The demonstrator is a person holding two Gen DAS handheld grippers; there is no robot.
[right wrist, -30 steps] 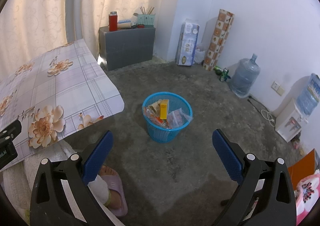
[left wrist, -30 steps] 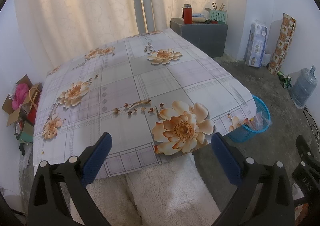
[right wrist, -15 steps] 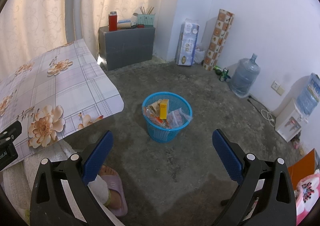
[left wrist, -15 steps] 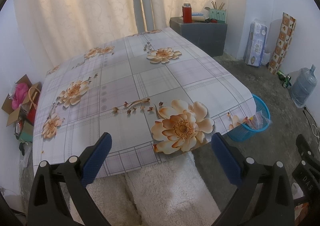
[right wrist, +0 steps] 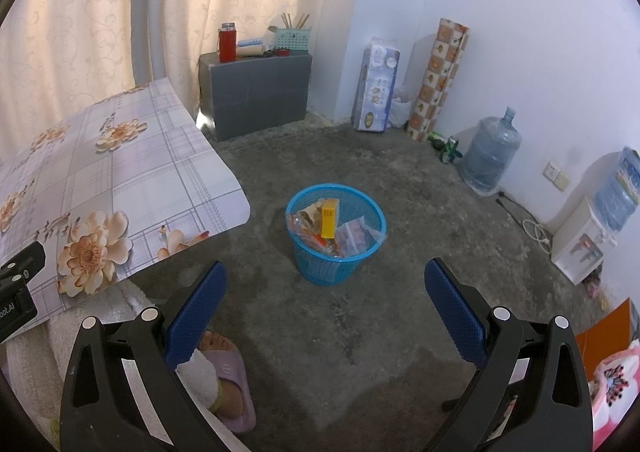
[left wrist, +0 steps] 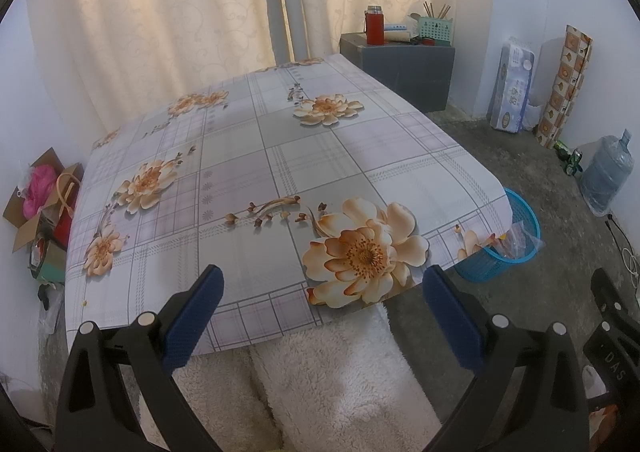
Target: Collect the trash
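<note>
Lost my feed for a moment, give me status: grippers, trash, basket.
Left gripper open, empty, over the table. Right gripper open, empty, facing the blue basket. Basket holds wrappers and a yellow box. No obstruction visible.

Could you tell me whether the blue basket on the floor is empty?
No, the basket holds a yellow box and plastic wrappers.

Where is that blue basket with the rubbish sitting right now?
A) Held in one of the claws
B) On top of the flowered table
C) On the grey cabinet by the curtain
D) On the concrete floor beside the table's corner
D: the blue basket, holding a yellow box and wrappers, stands on the bare concrete floor just off the flowered table corner.
</note>
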